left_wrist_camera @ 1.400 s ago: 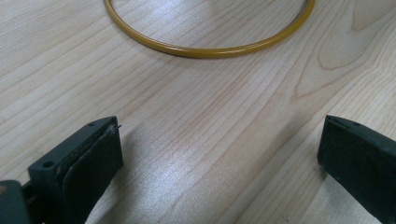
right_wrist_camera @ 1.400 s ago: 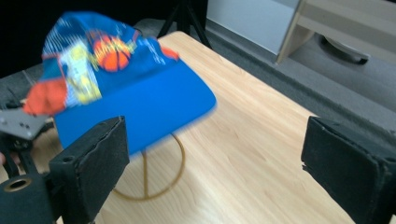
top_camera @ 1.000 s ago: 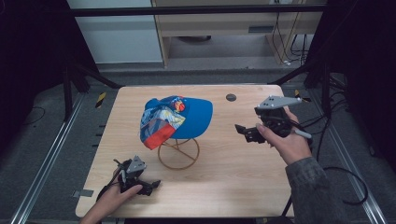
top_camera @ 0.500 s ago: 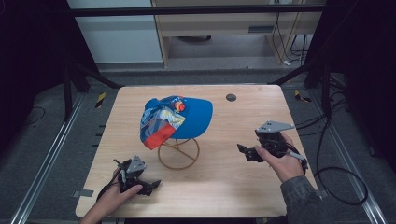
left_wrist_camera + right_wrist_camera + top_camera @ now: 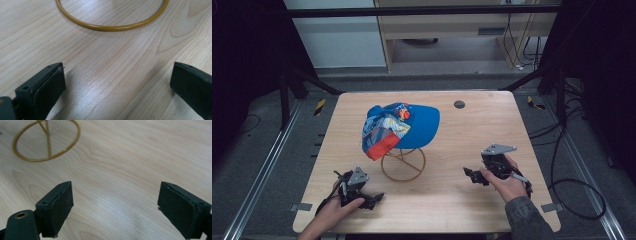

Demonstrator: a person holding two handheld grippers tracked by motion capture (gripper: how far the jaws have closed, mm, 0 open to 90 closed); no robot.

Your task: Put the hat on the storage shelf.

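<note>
Resting low over the near edge of the wooden table [image 5: 472,125], the left gripper [image 5: 374,197] and right gripper [image 5: 472,175] both hold their jaws wide and empty. The blue cap [image 5: 404,127] sits on a gold wire stand [image 5: 403,165] at mid-table, between and beyond them. Any grasp is best made at the cap's brim, lifting straight up so the light stand does not tip.
</note>
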